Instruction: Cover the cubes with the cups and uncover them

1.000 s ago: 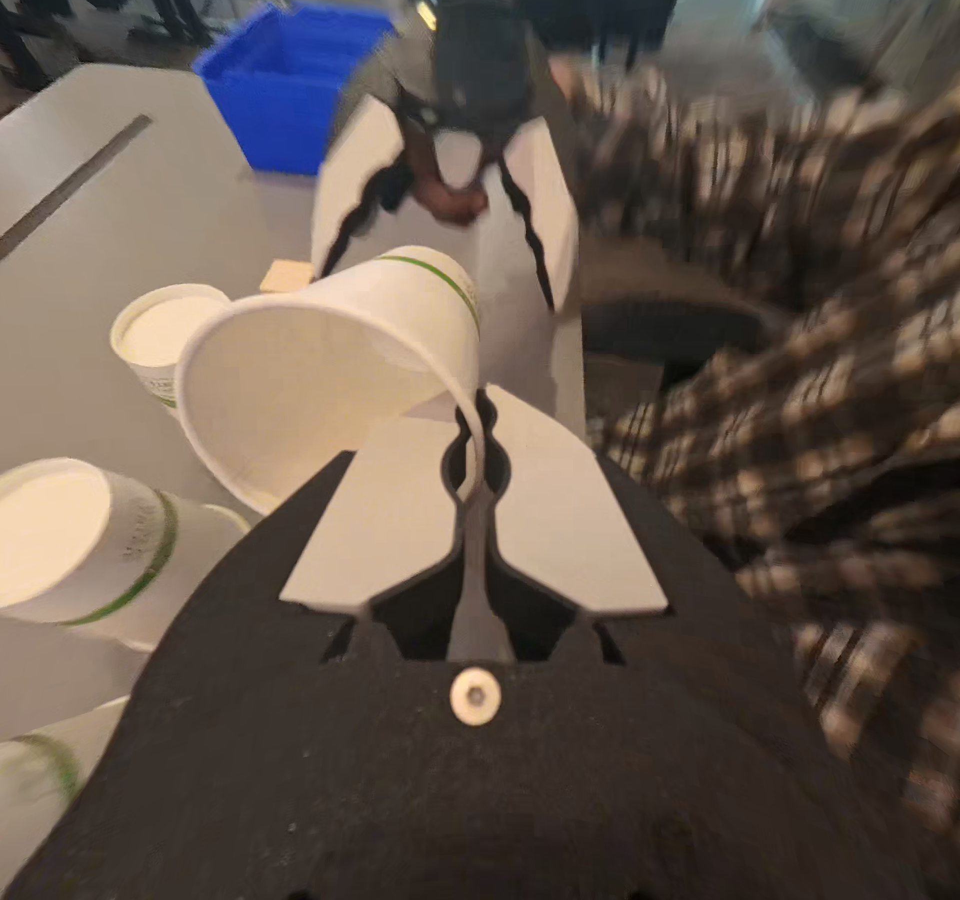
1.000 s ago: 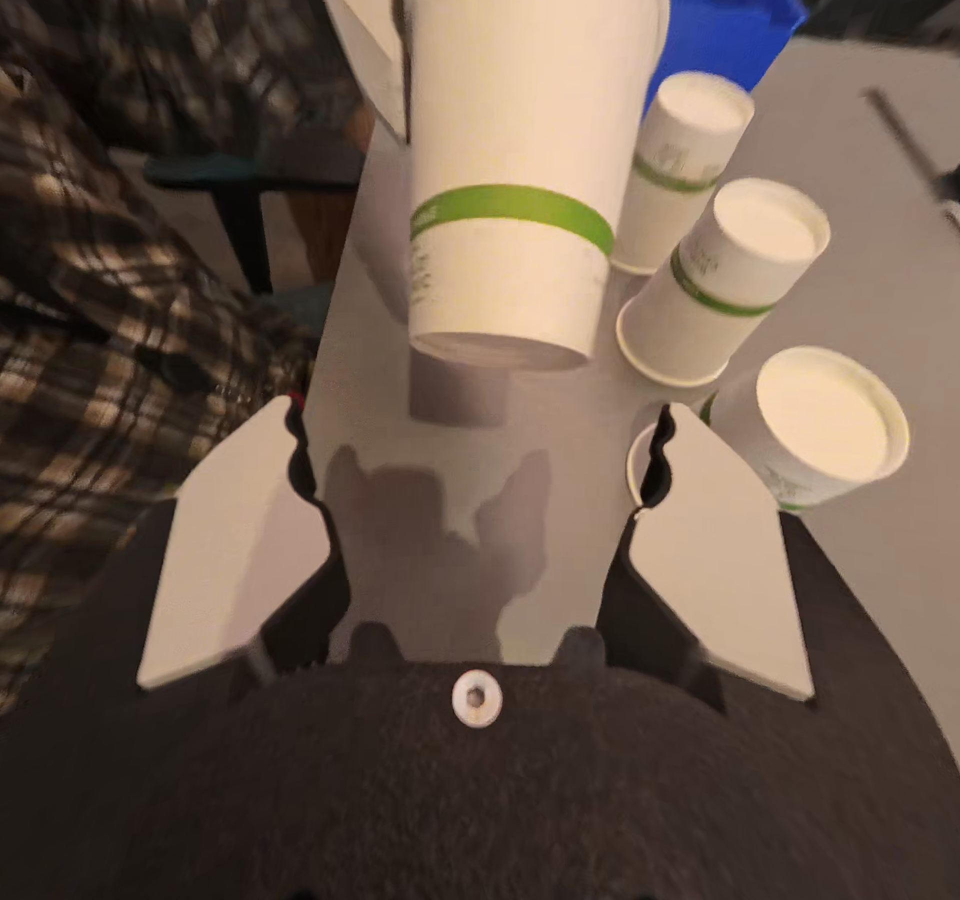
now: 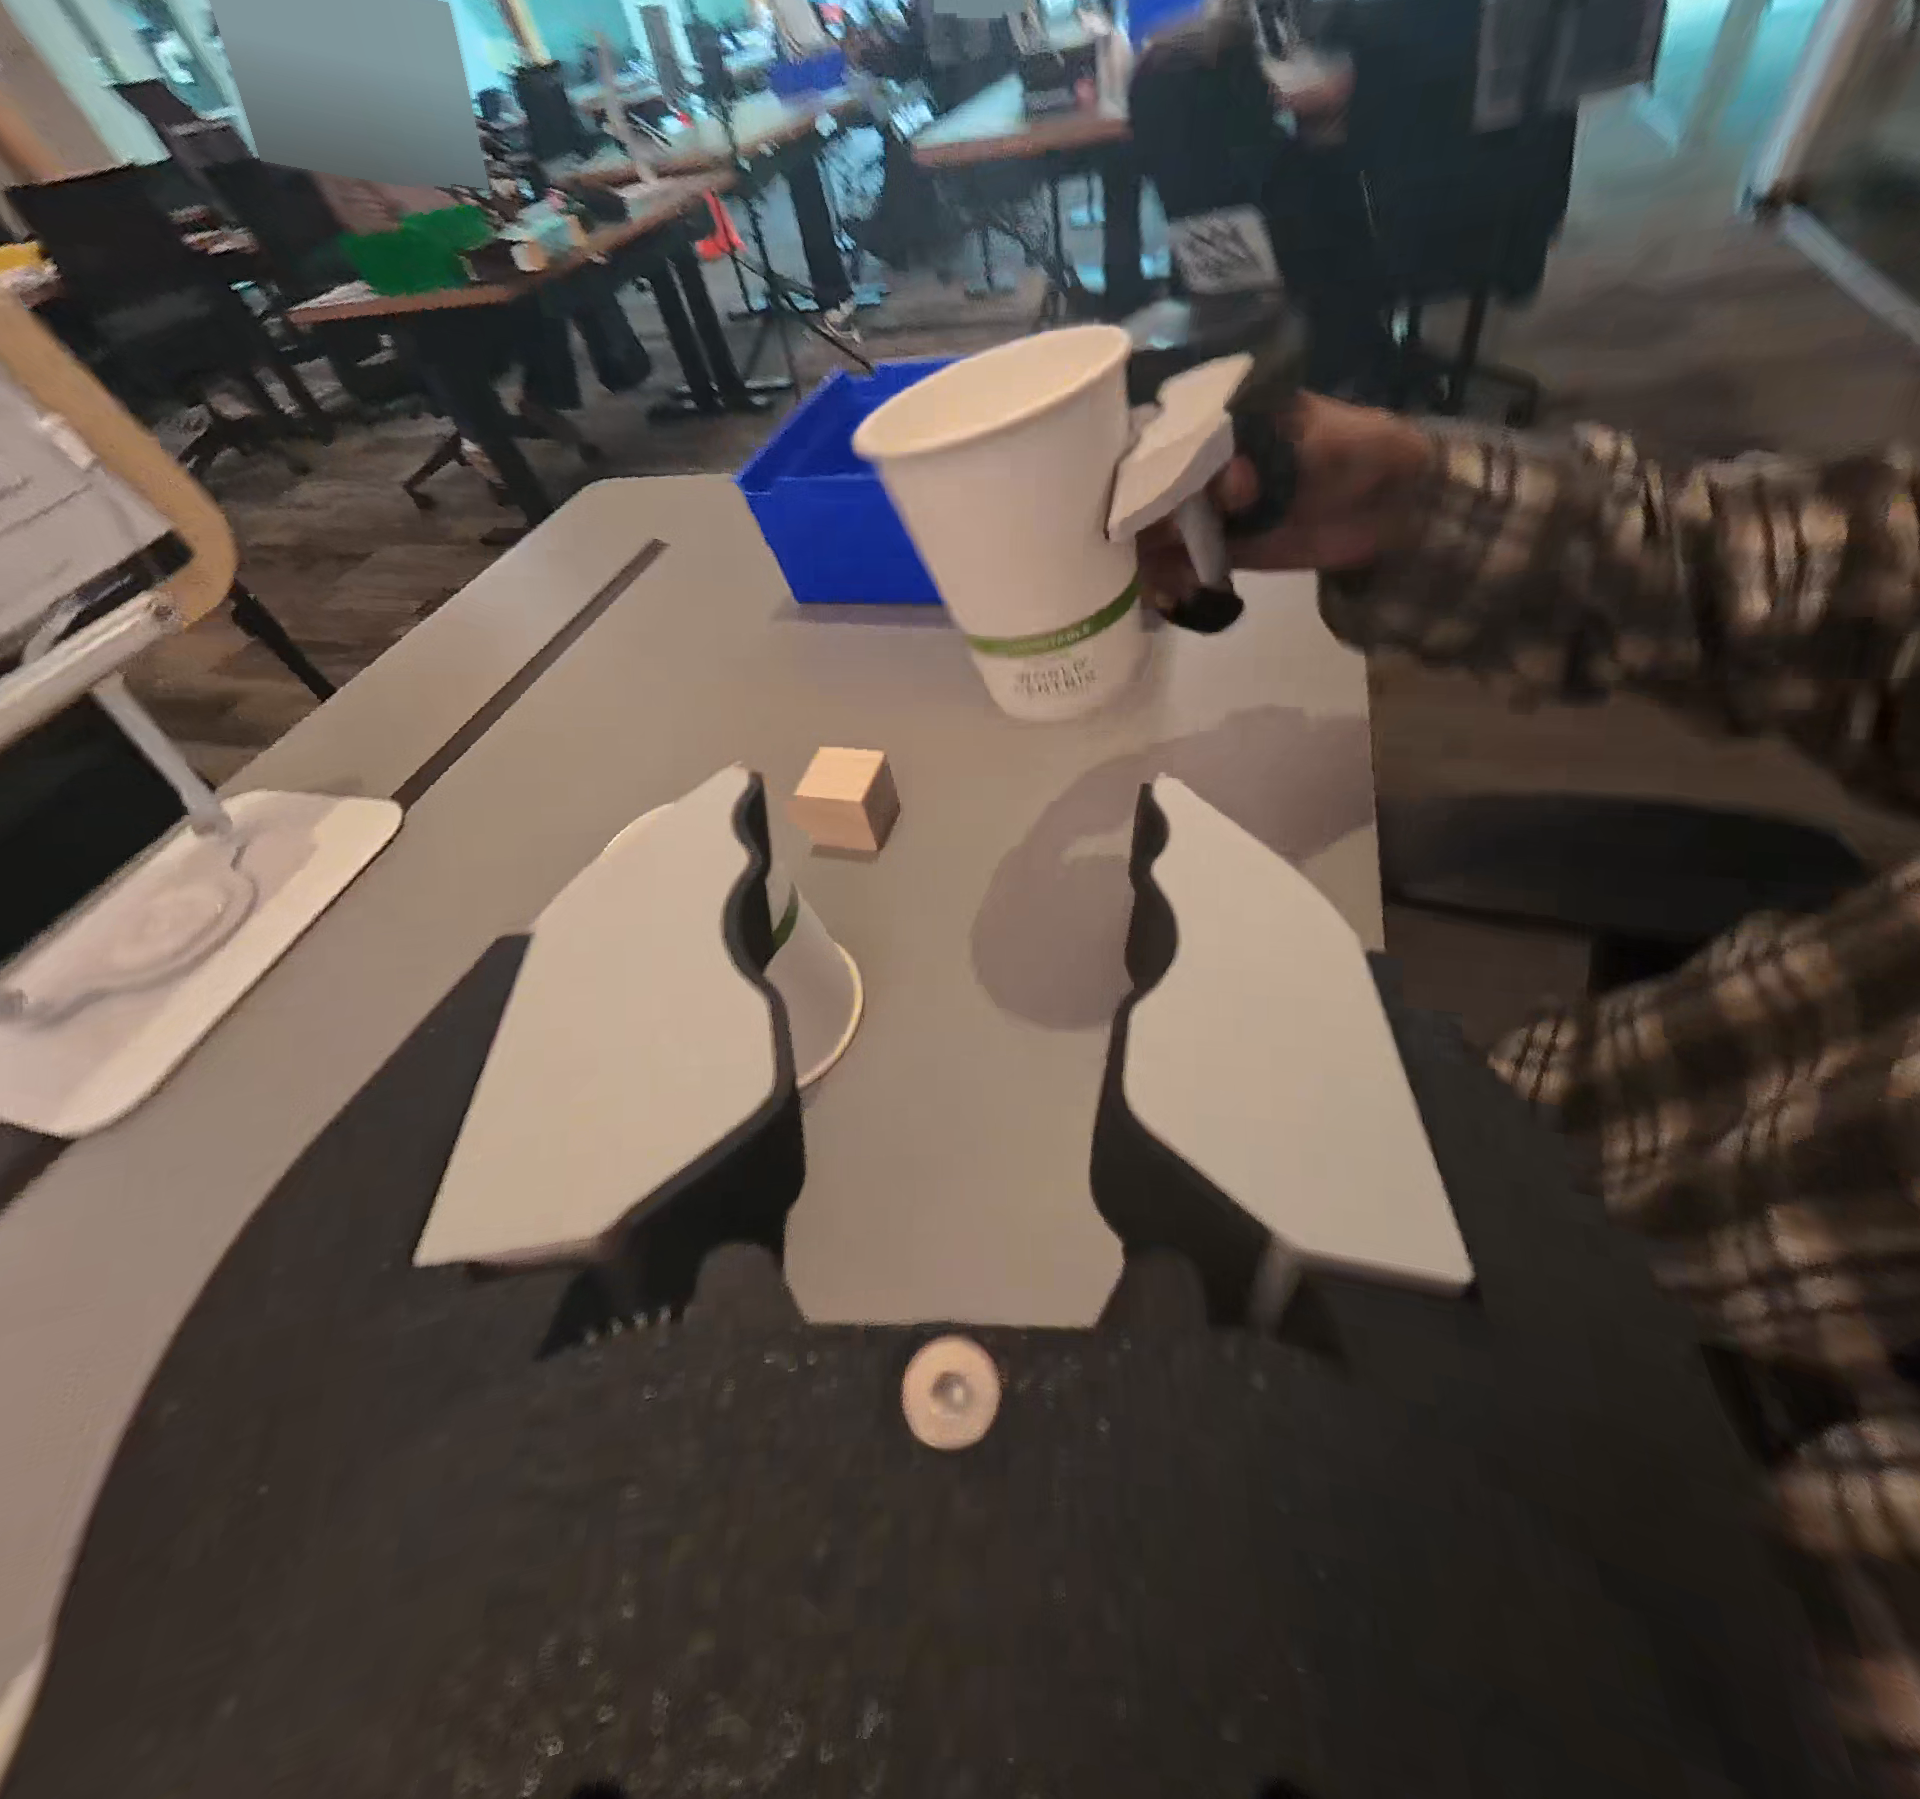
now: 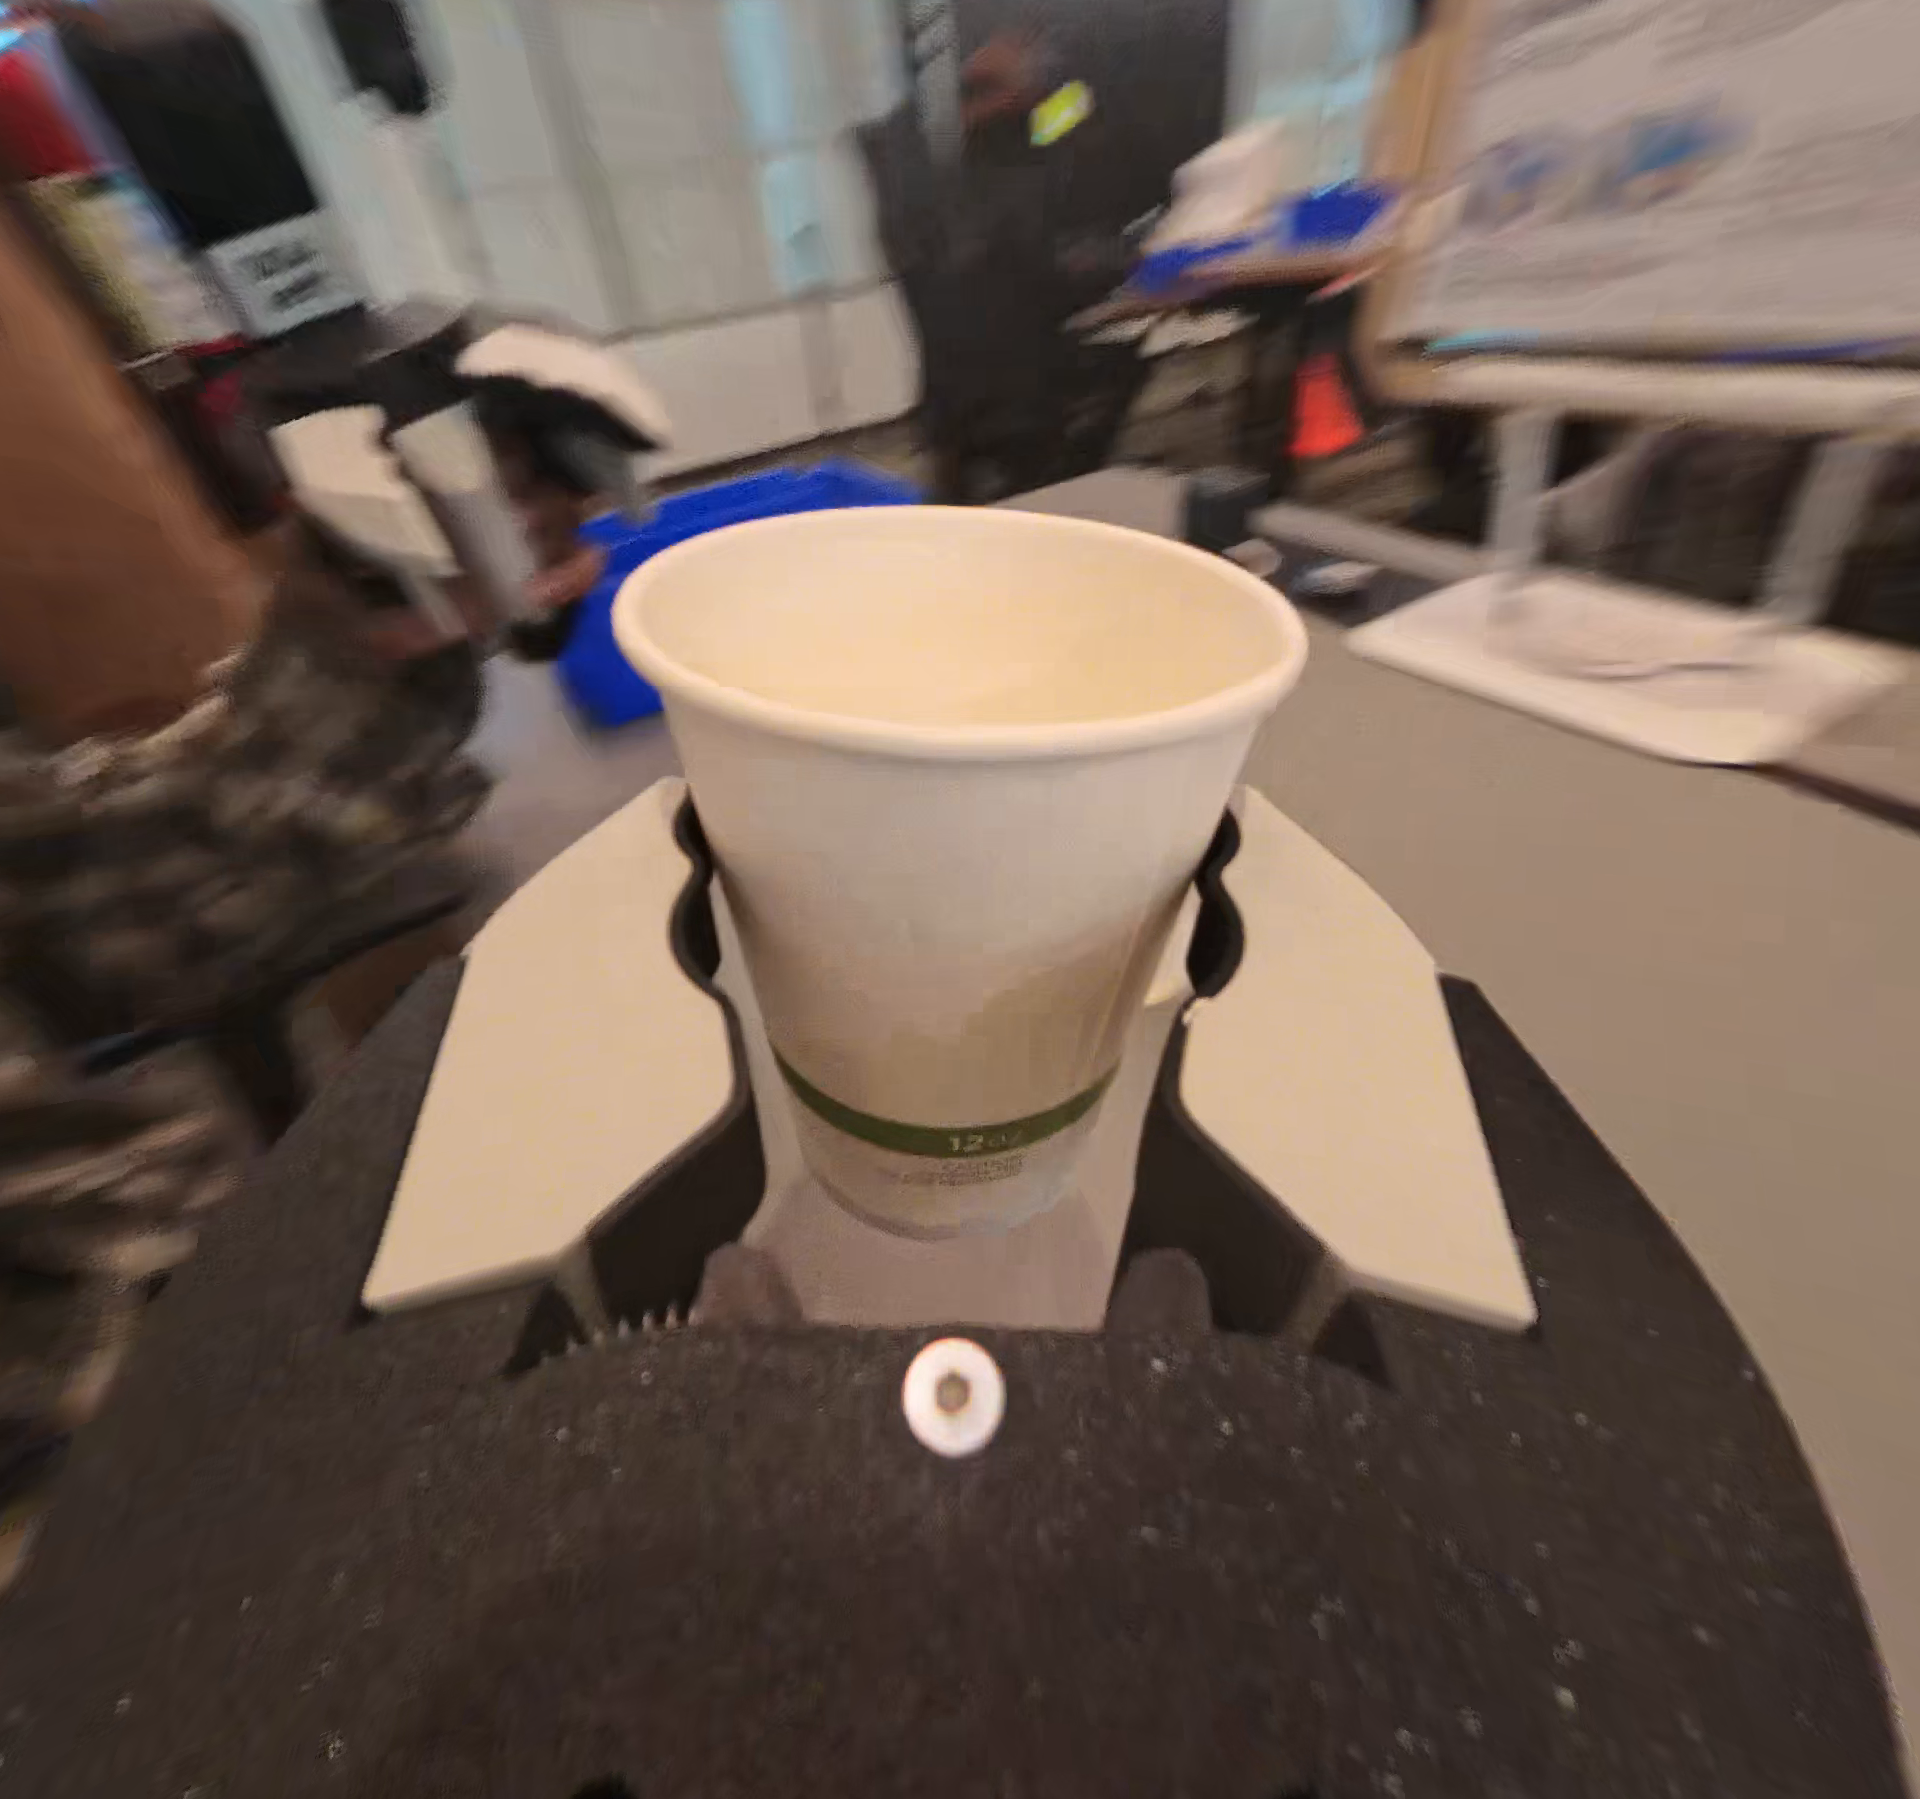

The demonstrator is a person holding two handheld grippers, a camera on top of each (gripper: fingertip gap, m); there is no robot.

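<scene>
My right gripper [image 4: 958, 814] is shut on a white paper cup [image 4: 956, 866] with a green band, held mouth up. In the left wrist view that cup [image 3: 1023, 534] is tilted slightly, its base at or just above the grey table [image 3: 935, 1126], with the right gripper [image 3: 1174, 461] on its right side. A small wooden cube [image 3: 847, 799] lies uncovered on the table just beyond my left gripper [image 3: 945, 814], which is open and empty. An upside-down cup [image 3: 821, 980] is partly hidden behind the left finger.
A blue bin [image 3: 831, 513] stands at the table's far edge behind the held cup. A white stand base [image 3: 177, 928] sits at the left. The table's right edge runs close to a plaid sleeve [image 3: 1662, 606]. Office desks and chairs lie beyond.
My left gripper held a cup by its rim and has let go and opened. My right gripper was open and now grips the cup mouth up. The cube has come into the left wrist view.
</scene>
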